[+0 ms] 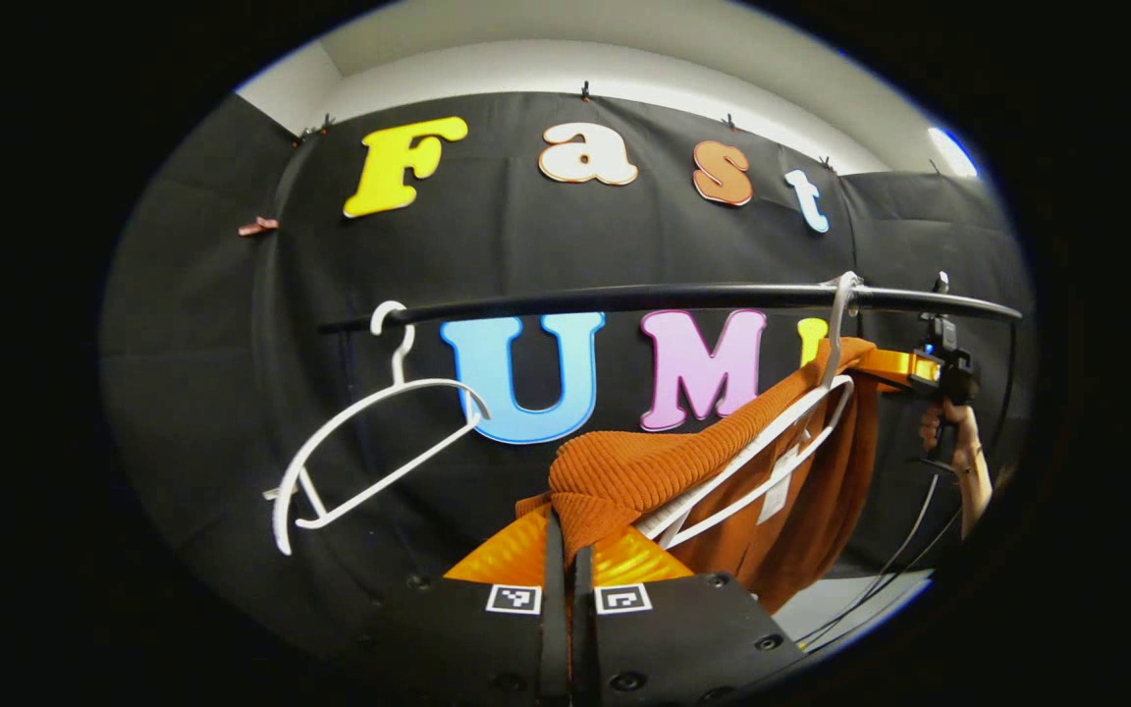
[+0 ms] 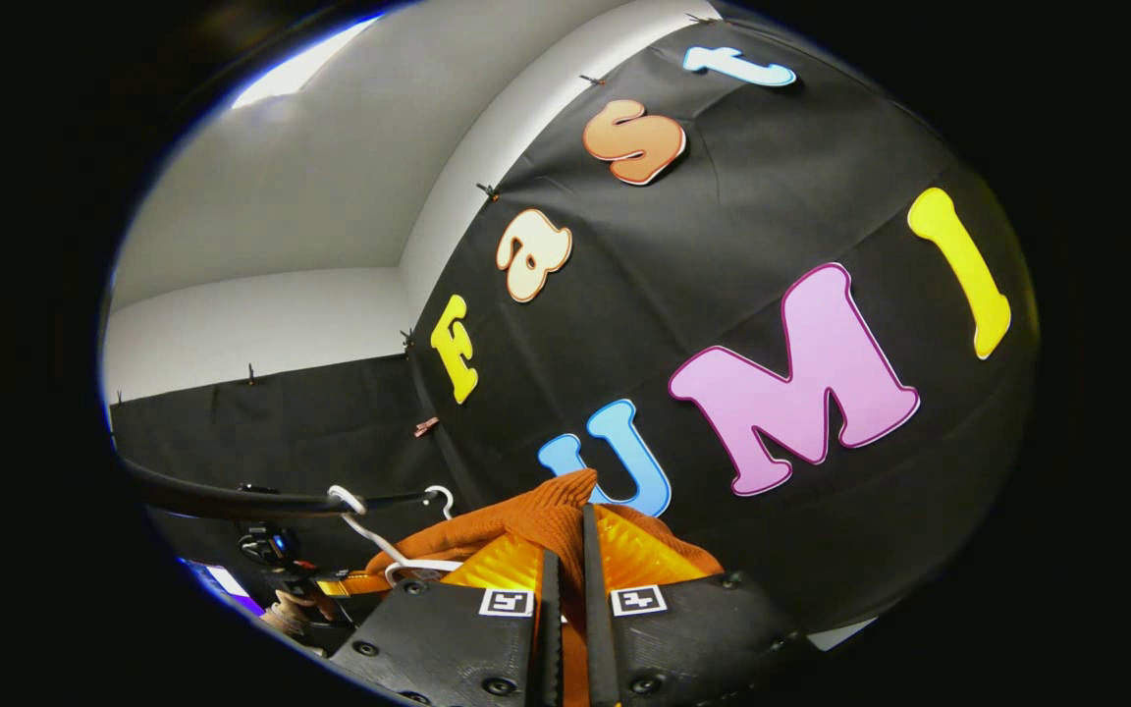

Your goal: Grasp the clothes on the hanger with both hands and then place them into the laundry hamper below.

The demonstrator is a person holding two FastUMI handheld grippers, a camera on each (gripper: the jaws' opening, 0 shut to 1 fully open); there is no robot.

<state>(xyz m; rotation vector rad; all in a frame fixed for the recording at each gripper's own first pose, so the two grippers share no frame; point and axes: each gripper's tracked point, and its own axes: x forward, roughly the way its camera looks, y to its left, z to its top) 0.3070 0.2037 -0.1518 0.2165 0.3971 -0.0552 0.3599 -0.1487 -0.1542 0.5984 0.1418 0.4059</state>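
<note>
Pinching close at the bottom of the left gripper view, our left gripper [image 1: 566,550] is clenched on a fold of the orange garment [image 1: 664,462], cloth squeezed between both fingers. In the right gripper view our right gripper [image 2: 565,560] bites the same garment [image 2: 536,516] just as tightly. From the left fingers the cloth runs up and away to the right, draped over a white hanger [image 1: 772,462] hooked on the black rail [image 1: 664,295]; our right gripper shows at its far end [image 1: 924,368]. An empty hanger [image 1: 359,442] hangs farther left. We judge the garment's long axis lies between the two grips, so both must lift it clear together. The hamper is below, out of sight.
</note>
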